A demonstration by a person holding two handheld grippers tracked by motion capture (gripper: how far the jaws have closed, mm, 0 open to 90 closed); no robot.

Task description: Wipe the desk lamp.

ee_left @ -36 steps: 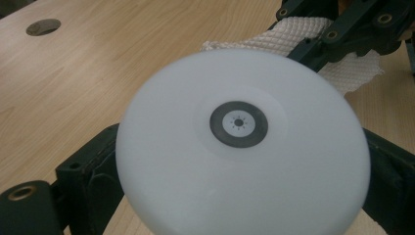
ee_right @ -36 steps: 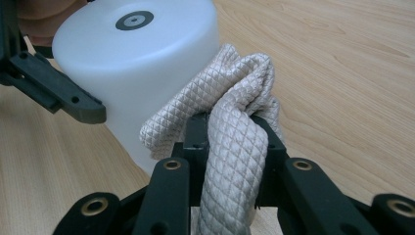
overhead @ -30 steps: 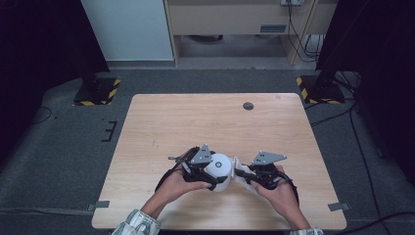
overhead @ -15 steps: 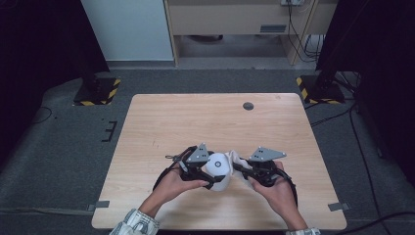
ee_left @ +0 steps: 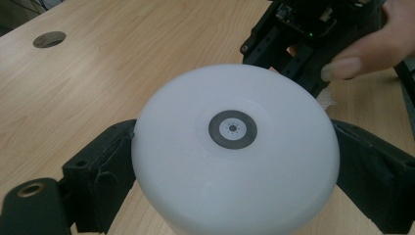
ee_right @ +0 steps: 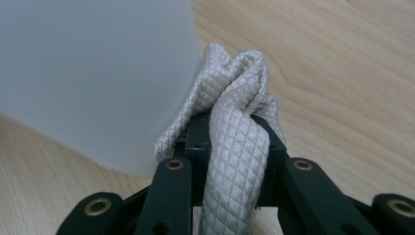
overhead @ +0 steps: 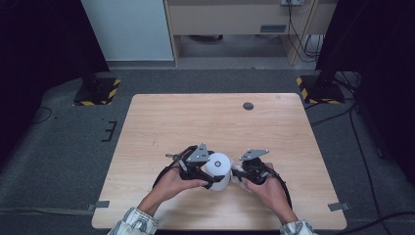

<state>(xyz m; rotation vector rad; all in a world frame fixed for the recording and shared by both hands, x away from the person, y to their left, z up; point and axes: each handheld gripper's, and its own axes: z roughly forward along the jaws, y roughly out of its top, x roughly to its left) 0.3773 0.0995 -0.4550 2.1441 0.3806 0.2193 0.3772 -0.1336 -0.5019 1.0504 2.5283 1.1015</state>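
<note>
A white round lamp (overhead: 218, 166) with a grey sun-marked button (ee_left: 232, 129) on top stands near the table's front edge. My left gripper (overhead: 214, 172) is shut on the lamp (ee_left: 235, 196), one black pad (ee_left: 105, 166) against each side, and its jaws have just been closing a little on it. My right gripper (overhead: 238, 172) is shut on a bunched white quilted cloth (ee_right: 235, 127). The cloth presses against the lamp's side wall (ee_right: 98, 73). In the left gripper view, the right gripper (ee_left: 313, 81) shows just behind the lamp, with a hand on it.
The wooden table (overhead: 195, 122) has a round cable hole (overhead: 248, 105) at its far right. Black cables loop from both grippers along the front edge. Yellow-and-black striped bases (overhead: 98, 93) stand on the floor beyond the table's far corners.
My right gripper has moved a little left with the cloth, closer against the lamp's side. The left gripper and lamp have stayed where they were.
</note>
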